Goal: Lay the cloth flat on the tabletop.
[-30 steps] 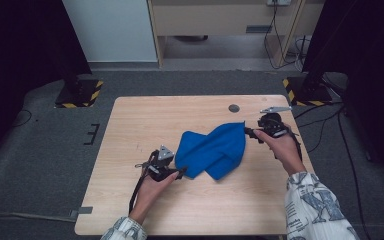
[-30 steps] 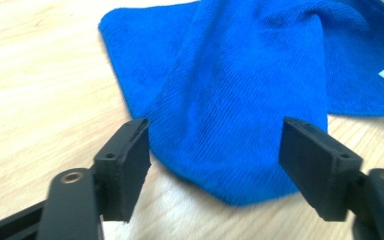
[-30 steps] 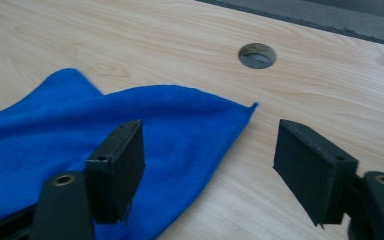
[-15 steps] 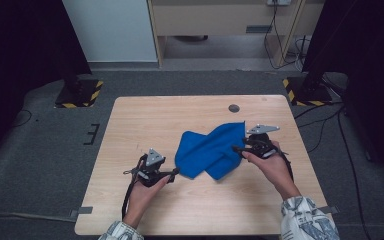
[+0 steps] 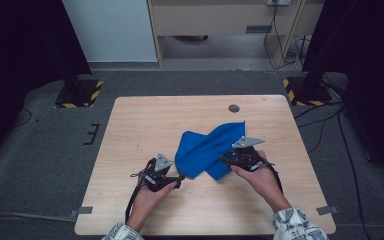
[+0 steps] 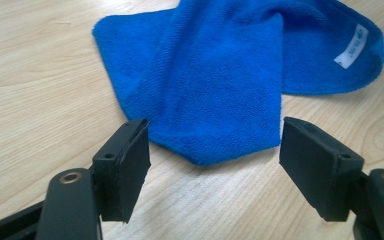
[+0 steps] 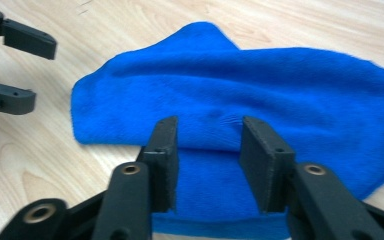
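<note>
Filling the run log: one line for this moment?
blue towel folded on table | left gripper open at its corner | right gripper fingers closing over fold, not yet pinched

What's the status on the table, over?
Left gripper open, short of blue cloth. Right gripper jaws just closing over a cloth fold, not yet pinched. Nothing in the way.

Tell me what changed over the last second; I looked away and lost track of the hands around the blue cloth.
The right gripper came from the far right tip of the folded blue terry cloth towards the person, down to the cloth's near right edge. Its jaws have just been closing, with cloth between them and a gap still showing. The left gripper stayed open at the cloth's near left corner. The cloth and the light wooden table look unchanged.
</note>
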